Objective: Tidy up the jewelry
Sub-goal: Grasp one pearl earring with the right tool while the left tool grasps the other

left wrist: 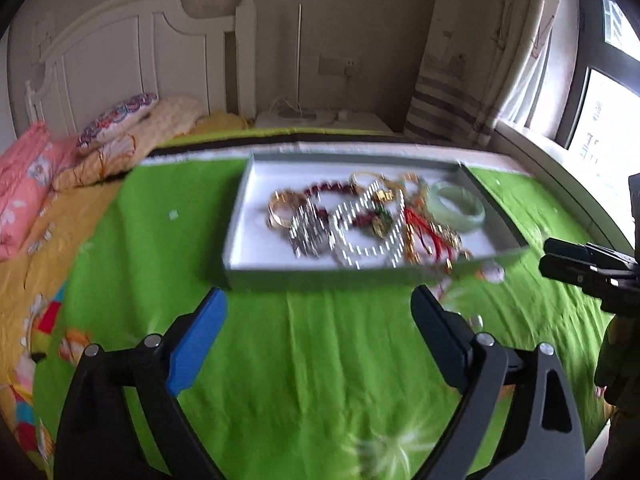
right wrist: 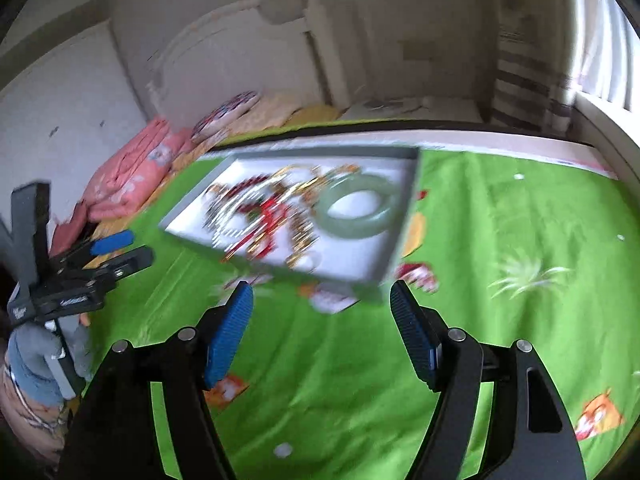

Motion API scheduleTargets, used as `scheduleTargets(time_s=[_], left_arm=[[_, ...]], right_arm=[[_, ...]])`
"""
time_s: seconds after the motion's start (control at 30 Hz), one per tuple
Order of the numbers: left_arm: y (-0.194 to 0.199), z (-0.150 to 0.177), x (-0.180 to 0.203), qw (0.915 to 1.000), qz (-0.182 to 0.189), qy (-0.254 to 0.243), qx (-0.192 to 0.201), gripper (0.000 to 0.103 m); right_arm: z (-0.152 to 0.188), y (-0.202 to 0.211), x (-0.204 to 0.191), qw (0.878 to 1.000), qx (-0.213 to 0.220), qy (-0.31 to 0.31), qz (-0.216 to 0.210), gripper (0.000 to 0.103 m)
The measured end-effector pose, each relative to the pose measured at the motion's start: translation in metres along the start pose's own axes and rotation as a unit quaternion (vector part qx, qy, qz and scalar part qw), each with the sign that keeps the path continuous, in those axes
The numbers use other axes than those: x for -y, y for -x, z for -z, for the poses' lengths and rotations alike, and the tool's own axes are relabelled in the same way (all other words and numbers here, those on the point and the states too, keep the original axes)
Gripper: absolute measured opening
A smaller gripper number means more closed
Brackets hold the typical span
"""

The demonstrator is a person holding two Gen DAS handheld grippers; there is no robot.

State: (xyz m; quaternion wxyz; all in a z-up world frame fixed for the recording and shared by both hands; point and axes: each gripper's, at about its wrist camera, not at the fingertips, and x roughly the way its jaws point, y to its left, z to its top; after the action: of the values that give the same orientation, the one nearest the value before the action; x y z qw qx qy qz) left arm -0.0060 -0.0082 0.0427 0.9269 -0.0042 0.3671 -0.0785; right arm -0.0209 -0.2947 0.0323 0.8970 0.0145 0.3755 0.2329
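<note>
A grey tray [left wrist: 236, 216] with a white lining lies on the green bed cover [left wrist: 320, 360] and holds a tangled heap of jewelry. In it are a pale green jade bangle [left wrist: 456, 207], a silver bead necklace [left wrist: 360, 236], a dark red bead bracelet [left wrist: 328, 192], gold rings [left wrist: 280, 208] and red cords [left wrist: 424, 240]. My left gripper [left wrist: 318, 300] is open and empty just in front of the tray. My right gripper [right wrist: 322, 296] is open and empty near the tray's [right wrist: 404, 232] front right corner. The bangle [right wrist: 356, 210] lies nearest it. Both views are blurred.
Pink and patterned pillows [left wrist: 24, 184] and a yellow sheet lie left of the cover. A white headboard [left wrist: 132, 60] stands behind. A nightstand [left wrist: 320, 118], a curtain [left wrist: 480, 60] and a window sill are to the back right. Each gripper shows in the other's view [left wrist: 588, 268] [right wrist: 104, 256].
</note>
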Motion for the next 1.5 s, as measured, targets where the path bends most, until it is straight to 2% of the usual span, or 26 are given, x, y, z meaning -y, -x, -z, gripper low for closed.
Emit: scheduleTargets(time_s=[0.17, 0.3, 0.47, 0.63, 0.77, 0.9, 1.03, 1.1, 1.17, 1.2, 1.5], left_arm=[[0.001, 0.021, -0.001, 0.9996, 0.007, 0.016, -0.021, 0.092], [-0.001, 0.033, -0.003, 0.9994, 0.006, 0.014, -0.032, 0.092], [-0.003, 0.037, -0.013, 0.9984, 0.022, 0.038, -0.036, 0.092], [-0.001, 0.038, -0.008, 0.9988, 0.026, 0.021, -0.035, 0.092], [0.001, 0.038, 0.008, 0.9984, 0.037, -0.011, -0.041, 0.092], [0.001, 0.033, 0.027, 0.9968, 0.06, -0.028, -0.045, 0.091], [-0.008, 0.028, 0.049, 0.9947, 0.077, -0.041, -0.054, 0.091], [-0.016, 0.026, 0.061, 0.9937, 0.08, -0.048, -0.061, 0.083], [-0.026, 0.023, 0.072, 0.9923, 0.087, -0.051, -0.071, 0.07], [-0.031, 0.022, 0.077, 0.9921, 0.088, -0.05, -0.075, 0.061], [-0.05, 0.015, 0.095, 0.9936, 0.056, -0.062, -0.075, 0.026]], right_arm=[[0.012, -0.019, -0.039, 0.997, -0.042, 0.069, 0.0, 0.068], [0.014, -0.033, -0.06, 0.993, -0.057, 0.102, 0.004, 0.055], [0.01, -0.051, -0.067, 0.99, -0.078, 0.116, 0.018, 0.039], [0.006, -0.058, -0.067, 0.989, -0.08, 0.124, 0.019, 0.033], [0.009, -0.057, -0.072, 0.986, -0.081, 0.142, 0.028, 0.015], [0.015, -0.047, -0.074, 0.987, -0.063, 0.146, 0.036, 0.015], [0.017, -0.025, -0.057, 0.992, -0.035, 0.106, 0.053, 0.015], [0.02, -0.015, -0.046, 0.995, -0.024, 0.086, 0.055, 0.015], [0.024, -0.008, -0.037, 0.995, -0.021, 0.073, 0.057, 0.015], [0.025, -0.005, -0.034, 0.996, -0.019, 0.068, 0.058, 0.015], [0.031, 0.008, -0.02, 0.999, 0.0, 0.037, 0.04, 0.015]])
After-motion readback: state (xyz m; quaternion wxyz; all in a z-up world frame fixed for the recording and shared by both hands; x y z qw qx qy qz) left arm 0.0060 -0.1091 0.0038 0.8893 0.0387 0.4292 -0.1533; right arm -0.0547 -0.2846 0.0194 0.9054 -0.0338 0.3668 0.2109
